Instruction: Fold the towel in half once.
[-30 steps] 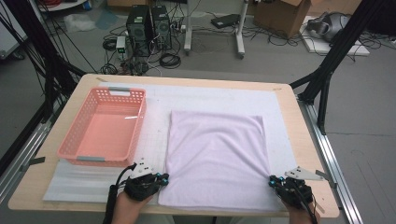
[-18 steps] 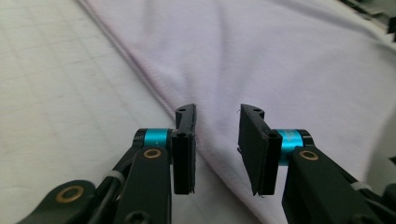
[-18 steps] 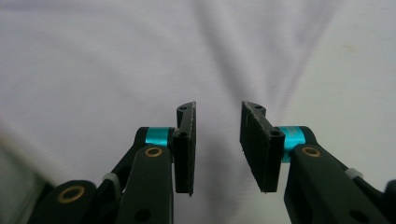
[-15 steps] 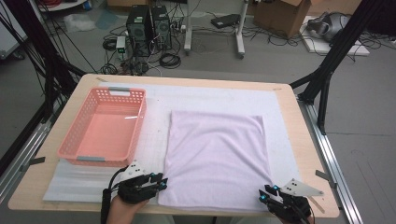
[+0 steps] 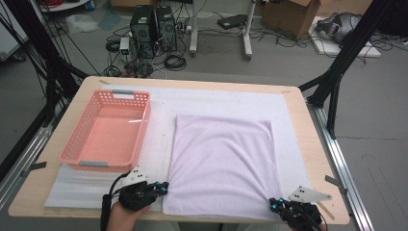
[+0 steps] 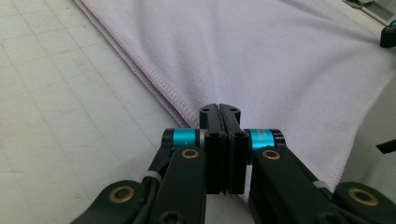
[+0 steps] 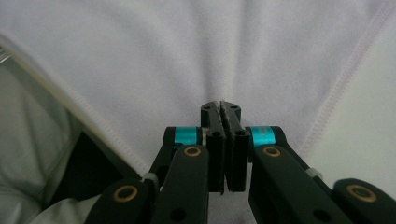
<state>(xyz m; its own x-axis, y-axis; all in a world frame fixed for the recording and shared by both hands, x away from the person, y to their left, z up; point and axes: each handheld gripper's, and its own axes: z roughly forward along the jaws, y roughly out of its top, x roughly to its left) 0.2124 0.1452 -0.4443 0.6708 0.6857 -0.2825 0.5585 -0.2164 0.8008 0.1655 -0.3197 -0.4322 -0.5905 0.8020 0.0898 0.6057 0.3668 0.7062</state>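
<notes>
— Gripping is what both tools are doing: the left gripper (image 6: 219, 108) has its jaws pressed together on the near left corner of the lilac towel (image 5: 223, 163), and in the left gripper view the cloth puckers toward the tips.

— And the right one?

— Same story. The right gripper (image 7: 221, 106) is clamped on the near right corner; folds of fabric run down into the closed jaws, with the hemmed edge slanting off to one side.

— What has changed from a second ago?

— In the high view the right gripper (image 5: 276, 204) has slid back toward the person and a little inward, so it now sits right at the table's near edge (image 5: 192, 217). The left gripper (image 5: 161, 187) has hardly shifted. The towel looks to be where it was, flat on the white mat (image 5: 163, 144), just right of the pink basket (image 5: 108, 132).

— So what does that tell you?

— I'd judge the pinches are now set and the corners are ready to be lifted, probably to fold the near edge over toward the far one. The basket stands empty, so stowing the towel there may come later.

— Any worry?

— The towel seems doubled, two layers showing at its left edge. A pinch that caught only the top layer would pull the fold apart.
</notes>
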